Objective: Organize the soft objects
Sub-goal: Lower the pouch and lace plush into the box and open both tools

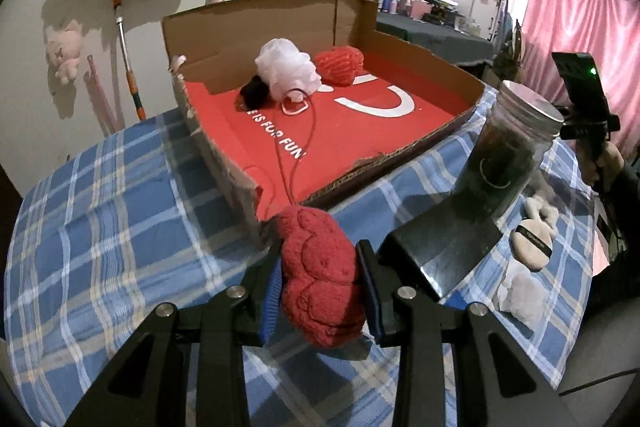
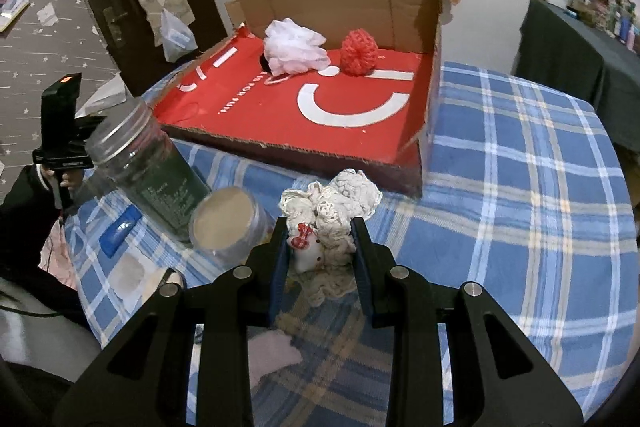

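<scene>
My left gripper (image 1: 320, 267) is shut on a dark red knitted soft piece (image 1: 320, 275), held above the blue checked cloth just before the near corner of the cardboard box (image 1: 224, 163). A red cord runs from the piece into the box. My right gripper (image 2: 320, 251) is shut on a cream lace bundle (image 2: 340, 203) with a small white charm bearing a red bow (image 2: 304, 251). Inside the box lie a pale pink fluffy ball (image 1: 286, 71), a red crocheted ball (image 1: 340, 65) and a small black item (image 1: 254, 95). The same pink ball (image 2: 294, 47) and red ball (image 2: 358, 53) show in the right wrist view.
A tall dark jar with a metal lid (image 1: 508, 147) and a black block (image 1: 440, 251) stand right of the box. A round powder puff (image 1: 530, 243) and pale soft bits (image 1: 520, 291) lie nearby. A small round tin (image 2: 226, 223) sits beside the jar (image 2: 148, 167).
</scene>
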Demonstrator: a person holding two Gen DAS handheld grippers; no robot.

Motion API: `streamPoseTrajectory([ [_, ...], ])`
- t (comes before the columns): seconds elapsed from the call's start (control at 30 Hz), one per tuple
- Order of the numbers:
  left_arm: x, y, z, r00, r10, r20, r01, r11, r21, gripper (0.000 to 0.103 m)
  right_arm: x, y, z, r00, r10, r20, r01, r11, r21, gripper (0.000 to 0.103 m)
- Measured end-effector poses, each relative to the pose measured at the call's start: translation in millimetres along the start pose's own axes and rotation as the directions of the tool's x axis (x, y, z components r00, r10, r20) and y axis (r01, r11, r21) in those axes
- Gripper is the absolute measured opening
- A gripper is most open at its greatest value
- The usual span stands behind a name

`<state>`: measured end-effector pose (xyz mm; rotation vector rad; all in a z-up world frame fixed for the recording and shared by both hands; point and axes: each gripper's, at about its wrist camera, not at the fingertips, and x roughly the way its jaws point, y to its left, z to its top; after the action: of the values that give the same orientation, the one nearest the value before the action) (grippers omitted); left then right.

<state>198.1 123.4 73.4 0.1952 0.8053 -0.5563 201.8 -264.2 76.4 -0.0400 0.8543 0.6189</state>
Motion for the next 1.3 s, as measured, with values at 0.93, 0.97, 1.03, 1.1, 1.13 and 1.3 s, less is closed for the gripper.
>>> streamPoseTrajectory([
  [0.93,60.9,3.0,118.0,0.999,0.035,-0.024,-0.038,0.993,-0.112,0.037,77.0,5.1,116.4,0.995,-0.094,-0.032,0.093,0.995,-0.02,0.028],
  [0.97,67.6,5.8,123.1,0.998,0.049,-0.042,-0.054,0.991,-0.125,0.037,84.1,3.5,121.1,0.992,-0.121,-0.047,0.12,0.993,-0.02,0.029],
  [1.03,78.0,11.7,127.7,0.994,0.076,-0.073,-0.086,0.986,-0.143,0.037,101.1,-0.8,130.8,0.981,-0.175,-0.089,0.174,0.985,-0.019,0.028],
  [1.1,91.4,15.8,131.1,0.988,0.097,-0.119,-0.115,0.982,-0.152,0.037,115.0,-5.4,138.7,0.968,-0.217,-0.123,0.216,0.976,-0.016,0.028],
  [1.13,96.8,17.4,132.3,0.984,0.116,-0.134,-0.136,0.979,-0.153,0.037,122.6,-7.6,141.8,0.961,-0.237,-0.144,0.237,0.971,-0.018,0.028],
  [1.3,119.5,25.9,136.5,0.965,0.167,-0.201,-0.201,0.966,-0.16,0.038,157.1,-15.5,152.5,0.919,-0.321,-0.229,0.315,0.947,-0.064,0.029],
])
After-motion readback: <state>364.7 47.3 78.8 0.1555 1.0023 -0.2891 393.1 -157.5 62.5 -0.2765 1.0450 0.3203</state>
